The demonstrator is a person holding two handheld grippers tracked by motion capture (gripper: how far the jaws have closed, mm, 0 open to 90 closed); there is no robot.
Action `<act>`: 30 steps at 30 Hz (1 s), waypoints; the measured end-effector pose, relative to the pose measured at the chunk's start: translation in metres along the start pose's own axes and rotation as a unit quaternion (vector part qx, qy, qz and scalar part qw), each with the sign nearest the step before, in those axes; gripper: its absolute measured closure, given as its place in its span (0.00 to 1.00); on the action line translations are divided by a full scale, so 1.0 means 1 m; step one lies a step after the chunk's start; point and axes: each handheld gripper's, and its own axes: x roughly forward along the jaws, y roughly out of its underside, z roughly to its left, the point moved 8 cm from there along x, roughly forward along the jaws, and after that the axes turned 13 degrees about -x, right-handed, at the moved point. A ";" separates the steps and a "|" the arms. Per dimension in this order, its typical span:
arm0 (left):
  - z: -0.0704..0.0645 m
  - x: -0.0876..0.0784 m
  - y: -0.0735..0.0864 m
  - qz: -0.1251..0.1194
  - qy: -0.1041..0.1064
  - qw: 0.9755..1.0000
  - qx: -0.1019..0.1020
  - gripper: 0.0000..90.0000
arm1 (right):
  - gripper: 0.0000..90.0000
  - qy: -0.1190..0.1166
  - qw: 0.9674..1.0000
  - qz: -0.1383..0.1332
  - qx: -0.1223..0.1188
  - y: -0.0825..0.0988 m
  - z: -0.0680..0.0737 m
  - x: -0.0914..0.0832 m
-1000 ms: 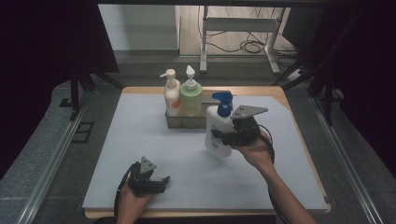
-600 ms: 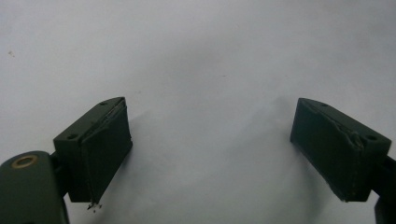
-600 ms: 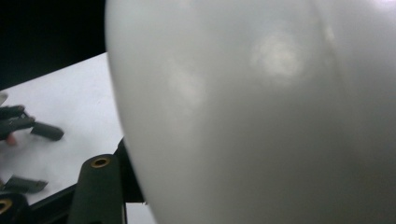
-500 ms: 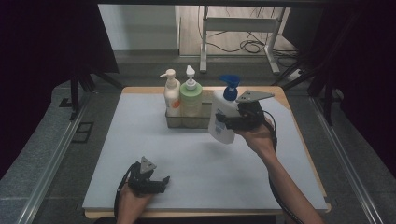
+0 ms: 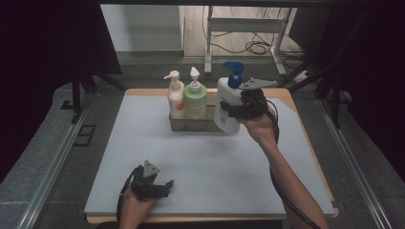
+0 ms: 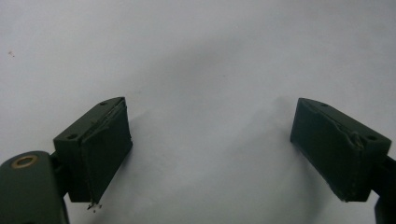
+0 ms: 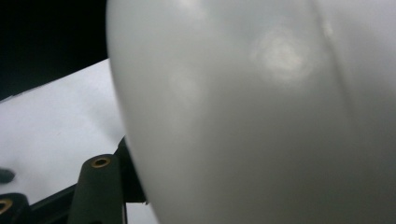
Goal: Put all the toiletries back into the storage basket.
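Observation:
My right gripper (image 5: 231,109) is shut on a white pump bottle with a blue head (image 5: 225,102), held upright above the table just right of a low clear tray (image 5: 177,123). The bottle's white wall (image 7: 261,112) looms close in the right gripper view. In the tray stand a white bottle with an orange label (image 5: 175,97) and a pale green bottle (image 5: 195,98). My left gripper (image 5: 165,187) rests open near the table's front edge, its pads (image 6: 105,149) wide apart over the bare white mat (image 6: 201,70) with nothing between them.
The white mat (image 5: 143,143) covers a wooden table (image 5: 143,91). Metal rails (image 5: 52,157) run along both sides, and dark curtains hang left and right. Behind the table is a floor with cables and a metal frame (image 5: 248,24).
My right gripper has carried the blue-headed bottle up and toward the far side, closer to the tray's right end. The left gripper has stayed where it was.

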 end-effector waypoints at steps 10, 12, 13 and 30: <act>0.000 0.000 0.000 0.000 0.000 1.000 0.000 0.13 | 0.41 0.019 1.000 -0.008 0.003 -0.011 -0.012 0.015; 0.000 0.000 0.000 0.000 0.000 1.000 0.000 0.13 | 0.41 0.025 1.000 -0.005 0.005 -0.013 -0.015 0.018; 0.000 0.000 0.000 0.000 0.000 1.000 0.000 0.13 | 0.41 0.027 1.000 -0.005 0.006 -0.013 -0.017 0.019; 0.000 0.000 0.000 0.000 0.000 1.000 0.000 0.13 | 0.41 0.063 0.998 0.000 0.021 -0.013 -0.040 0.047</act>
